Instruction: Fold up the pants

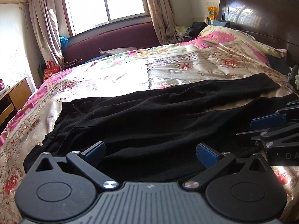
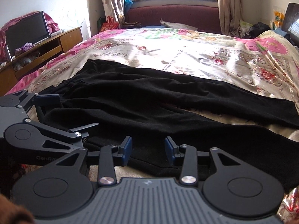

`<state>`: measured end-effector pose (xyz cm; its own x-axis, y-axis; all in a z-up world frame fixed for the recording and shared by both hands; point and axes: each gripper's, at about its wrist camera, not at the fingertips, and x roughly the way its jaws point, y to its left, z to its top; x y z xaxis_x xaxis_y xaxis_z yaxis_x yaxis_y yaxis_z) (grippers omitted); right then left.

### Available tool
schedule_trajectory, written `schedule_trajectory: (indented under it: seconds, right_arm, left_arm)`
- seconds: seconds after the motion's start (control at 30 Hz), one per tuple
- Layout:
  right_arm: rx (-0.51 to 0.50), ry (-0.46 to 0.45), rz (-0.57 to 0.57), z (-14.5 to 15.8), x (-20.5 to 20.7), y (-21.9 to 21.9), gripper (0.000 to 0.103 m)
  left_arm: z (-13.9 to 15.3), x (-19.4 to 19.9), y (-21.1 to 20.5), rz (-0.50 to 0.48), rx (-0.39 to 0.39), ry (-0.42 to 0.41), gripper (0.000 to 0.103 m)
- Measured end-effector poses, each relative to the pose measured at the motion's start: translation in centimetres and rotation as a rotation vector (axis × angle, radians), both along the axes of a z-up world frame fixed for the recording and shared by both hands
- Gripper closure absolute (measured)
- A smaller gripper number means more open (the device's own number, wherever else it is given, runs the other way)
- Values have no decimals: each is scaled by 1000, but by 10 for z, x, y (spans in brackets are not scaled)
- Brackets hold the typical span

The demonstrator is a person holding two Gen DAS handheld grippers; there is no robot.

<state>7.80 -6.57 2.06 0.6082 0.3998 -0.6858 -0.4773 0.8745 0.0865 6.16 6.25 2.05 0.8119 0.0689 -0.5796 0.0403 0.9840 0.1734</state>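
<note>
Black pants (image 1: pixel 149 115) lie spread flat across a floral bedspread (image 1: pixel 186 69), waistband to the left, two legs running right with a gap between them. My left gripper (image 1: pixel 151 154) is open and empty just above the near edge of the pants, by the waist end. My right gripper (image 2: pixel 148 149) is open and empty above the near leg (image 2: pixel 168 130). The right gripper also shows at the right edge of the left wrist view (image 1: pixel 276 128); the left gripper shows at the left of the right wrist view (image 2: pixel 46 115).
A dark wooden headboard (image 1: pixel 261 15) stands at the right. A maroon bench (image 2: pixel 172 15) sits under the window beyond the bed. A wooden cabinet (image 2: pixel 46 46) with a TV (image 2: pixel 26 31) stands left of the bed. Clutter lies on the nightstand (image 1: pixel 196 28).
</note>
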Motion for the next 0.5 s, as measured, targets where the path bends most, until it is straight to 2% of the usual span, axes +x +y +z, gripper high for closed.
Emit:
schedule_trajectory:
  seconds: [0.27,0.5]
  right_arm:
    - [-26,16,109,-16,58,40,63]
    - [-76,24,214,-31,158,81,63]
  left_arm:
    - [-13,41,56,47,0,46,0]
    - [-17,107,117,47,29,39,0]
